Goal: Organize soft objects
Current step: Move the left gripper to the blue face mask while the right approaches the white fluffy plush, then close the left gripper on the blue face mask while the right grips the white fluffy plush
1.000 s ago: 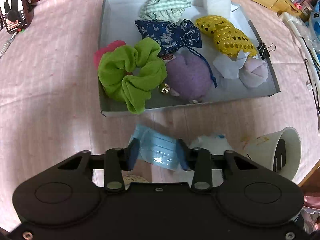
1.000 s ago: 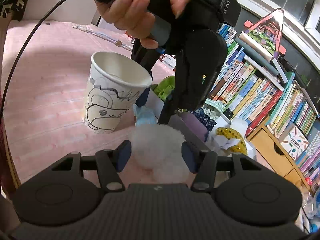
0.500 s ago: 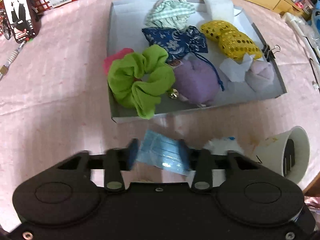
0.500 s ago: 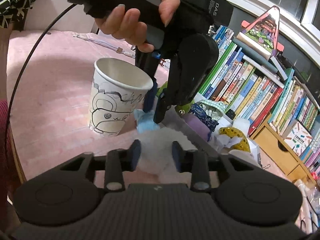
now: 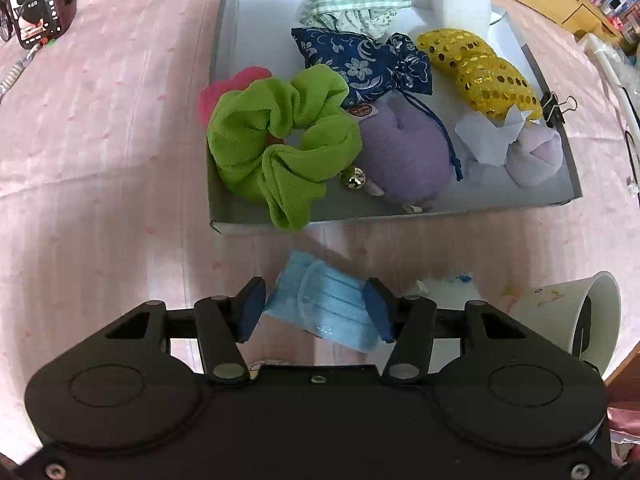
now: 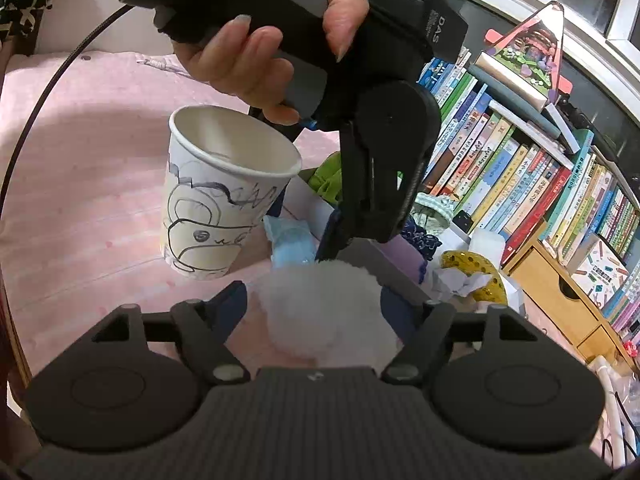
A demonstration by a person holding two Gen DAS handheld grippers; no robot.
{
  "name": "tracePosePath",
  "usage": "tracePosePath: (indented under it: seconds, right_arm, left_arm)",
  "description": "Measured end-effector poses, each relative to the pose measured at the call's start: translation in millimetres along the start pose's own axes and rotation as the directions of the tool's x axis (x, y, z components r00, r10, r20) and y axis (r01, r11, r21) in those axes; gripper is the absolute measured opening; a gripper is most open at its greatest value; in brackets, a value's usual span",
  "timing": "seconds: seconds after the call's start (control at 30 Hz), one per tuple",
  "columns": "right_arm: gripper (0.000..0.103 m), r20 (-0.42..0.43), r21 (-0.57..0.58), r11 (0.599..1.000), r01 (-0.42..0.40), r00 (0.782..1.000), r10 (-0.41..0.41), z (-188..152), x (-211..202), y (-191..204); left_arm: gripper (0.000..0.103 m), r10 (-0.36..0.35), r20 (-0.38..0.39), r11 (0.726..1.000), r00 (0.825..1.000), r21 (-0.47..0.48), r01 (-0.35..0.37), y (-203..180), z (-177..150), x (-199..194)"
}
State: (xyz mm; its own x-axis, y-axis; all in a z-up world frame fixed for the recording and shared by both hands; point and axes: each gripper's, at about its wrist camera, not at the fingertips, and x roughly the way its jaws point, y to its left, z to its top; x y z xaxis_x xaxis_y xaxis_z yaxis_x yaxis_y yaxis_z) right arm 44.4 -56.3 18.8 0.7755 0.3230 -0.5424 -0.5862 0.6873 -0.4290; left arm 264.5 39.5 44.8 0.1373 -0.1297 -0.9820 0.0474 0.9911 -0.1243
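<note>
A folded blue face mask lies on the pink cloth just in front of the grey tray. My left gripper is open with its pads on either side of the mask. A white fluffy ball sits between the pads of my right gripper, which is open around it. The mask also shows in the right wrist view. The tray holds a green scrunchie, a navy floral pouch, a purple plush, a gold sequin piece and a checked cloth.
A white paper cup with a drawn face stands left of the ball; it also shows at the table's right edge. A binder clip sits on the tray's right wall. A bookshelf stands behind. A phone leans far left.
My right gripper closed in on the white ball half a second ago and now stands wider open around it. My left gripper has opened wider around the mask and shifted slightly.
</note>
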Motion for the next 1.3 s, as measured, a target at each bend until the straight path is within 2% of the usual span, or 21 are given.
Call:
tracePosePath:
  seconds: [0.13,0.2,0.23,0.3,0.4,0.47,0.6,0.7,1.07,1.2,1.3]
  right_arm:
    - [0.084,-0.016,-0.016,1.0,0.013,1.0,-0.013,0.7,2.8,2.1]
    - [0.082,-0.021,-0.02,1.0,0.017,1.0,-0.017,1.1,3.2,2.6]
    - [0.081,-0.021,-0.021,1.0,0.02,1.0,-0.021,0.9,3.0,2.8]
    - [0.074,-0.02,-0.034,0.999,0.04,0.999,-0.04,0.3,2.4,4.3]
    - [0.058,-0.015,-0.041,0.997,0.061,0.998,-0.062,-1.1,0.1,4.3]
    - [0.052,-0.007,-0.03,0.997,0.065,0.998,-0.065,-1.3,-2.4,2.4]
    - [0.044,0.017,-0.007,0.997,0.08,0.997,-0.08,-1.3,-8.5,-0.8]
    - [0.041,0.039,0.011,0.996,0.086,0.996,-0.086,0.0,-14.3,-2.2]
    - [0.041,0.1,0.074,0.997,0.039,0.994,-0.046,-2.7,-54.2,-0.7]
    - [0.041,0.1,0.098,0.995,0.015,0.995,-0.025,-10.5,-69.0,1.3]
    - [0.041,0.089,0.11,0.994,0.02,0.996,-0.03,-16.4,-72.2,2.4]
  left_arm:
    - [0.041,-0.009,0.023,1.0,1.0,0.001,0.009,3.5,-3.3,-2.4]
    - [0.03,-0.026,0.038,1.0,0.999,-0.007,0.027,6.5,-5.6,-6.1]
    - [0.027,-0.035,0.044,0.999,0.998,-0.01,0.035,7.5,-6.5,-8.3]
    - [0.02,-0.045,0.06,0.999,0.997,-0.015,0.046,9.8,-8.8,-12.8]
    - [0.016,-0.057,0.087,0.998,0.995,-0.019,0.059,10.2,-11.1,-17.4]
    - [0.011,-0.061,0.103,0.998,0.993,-0.02,0.064,10.5,-12.5,-20.1]
    - [0.007,-0.072,0.127,0.997,0.989,-0.021,0.076,11.5,-16.3,-28.2]
    - [0.006,-0.078,0.141,0.997,0.987,-0.015,0.081,8.3,-17.9,-33.1]
    - [0.005,-0.12,0.153,0.991,0.981,0.069,0.111,-16.6,-38.8,-53.2]
    - [0.005,-0.125,0.157,0.987,0.98,0.122,0.106,-29.9,-47.4,-59.5]
    - [0.006,-0.121,0.154,0.986,0.981,0.129,0.102,-36.0,-45.3,-59.3]
